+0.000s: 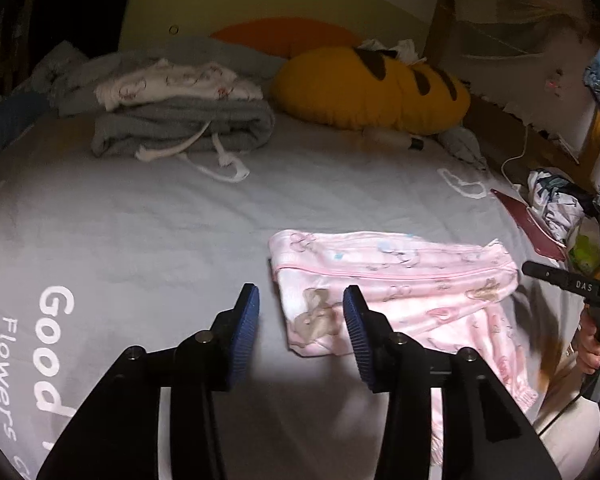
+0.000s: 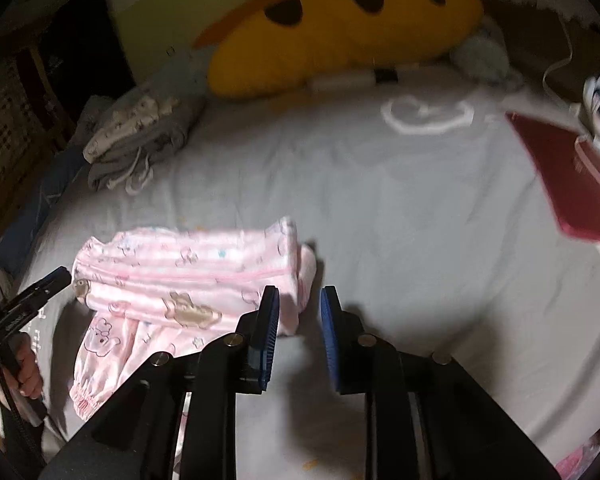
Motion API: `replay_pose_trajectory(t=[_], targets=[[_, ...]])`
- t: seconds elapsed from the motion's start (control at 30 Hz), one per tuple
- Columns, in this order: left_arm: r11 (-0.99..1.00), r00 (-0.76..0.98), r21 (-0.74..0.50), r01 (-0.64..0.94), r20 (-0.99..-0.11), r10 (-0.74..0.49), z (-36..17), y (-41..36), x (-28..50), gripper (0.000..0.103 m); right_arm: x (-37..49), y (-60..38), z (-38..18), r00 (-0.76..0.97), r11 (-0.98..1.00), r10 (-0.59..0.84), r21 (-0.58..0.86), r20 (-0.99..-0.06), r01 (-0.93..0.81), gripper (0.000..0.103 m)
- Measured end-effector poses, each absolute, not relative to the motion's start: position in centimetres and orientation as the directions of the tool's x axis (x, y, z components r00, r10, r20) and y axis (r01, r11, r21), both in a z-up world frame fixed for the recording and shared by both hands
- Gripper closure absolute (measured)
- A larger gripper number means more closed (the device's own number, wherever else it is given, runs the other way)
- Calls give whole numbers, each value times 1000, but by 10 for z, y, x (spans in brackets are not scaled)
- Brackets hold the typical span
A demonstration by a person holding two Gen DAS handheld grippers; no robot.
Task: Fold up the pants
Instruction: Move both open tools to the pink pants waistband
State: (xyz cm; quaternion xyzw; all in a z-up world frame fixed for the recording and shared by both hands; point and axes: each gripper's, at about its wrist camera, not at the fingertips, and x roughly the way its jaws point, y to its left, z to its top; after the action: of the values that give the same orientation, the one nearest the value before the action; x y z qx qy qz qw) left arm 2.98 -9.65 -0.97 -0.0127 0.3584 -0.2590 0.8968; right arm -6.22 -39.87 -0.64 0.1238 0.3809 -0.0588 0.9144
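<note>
Pink patterned pants (image 1: pixel 396 280) lie partly folded on the grey bed sheet (image 1: pixel 160 232), with one leg hanging toward the near edge. My left gripper (image 1: pixel 300 300) is open and empty, just above the folded left end of the pants. My right gripper (image 2: pixel 299 300) is open and empty, at the right end of the pants (image 2: pixel 188 276). The right gripper's body also shows at the right edge of the left wrist view (image 1: pixel 560 280). The left gripper's finger shows at the left of the right wrist view (image 2: pixel 36 292).
A stack of folded grey and white clothes (image 1: pixel 180 112) sits at the back left. A yellow cushion (image 1: pixel 372 88) lies at the back. A dark red book (image 2: pixel 568 184) and a pile of clothes (image 1: pixel 556 200) lie at the right with a white cable.
</note>
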Motion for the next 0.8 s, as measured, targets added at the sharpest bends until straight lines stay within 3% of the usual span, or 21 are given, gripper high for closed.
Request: replay_pose_trajectory(t=[0.07,0.13,0.2,0.33,0.5,0.63,0.8], targets=[[862,620,-189,469,-625,-475,-6,-99,20,58,-67,-393,1,732,969,-26,163,-680,185,73],[863,631,-169,477,-618,-469,-5,-98,7,58,-77,-385,10,773,978,-34,138,-634,156,52],[861,633,-155,484,-618,-467,-4,-98,-5,58,-86,-377,18,808,986,-42,107,-587,129,46],[830,632,-92,550,-604,-485,8,-105,-35,58,-98,-354,25,853,998,-27,29,-522,49,45],[728,591,7,686,-589,-551,26,-119,-74,58,-112,-312,16,852,983,82,-97,-517,-154,45],[701,517,-43,712,-644,-564,15,-119,-79,58,-129,-274,0,836,935,110,-229,-538,-270,50],[733,464,-157,662,-683,-564,-13,-110,-76,60,-150,-255,-18,811,893,146,-276,-567,-355,50]])
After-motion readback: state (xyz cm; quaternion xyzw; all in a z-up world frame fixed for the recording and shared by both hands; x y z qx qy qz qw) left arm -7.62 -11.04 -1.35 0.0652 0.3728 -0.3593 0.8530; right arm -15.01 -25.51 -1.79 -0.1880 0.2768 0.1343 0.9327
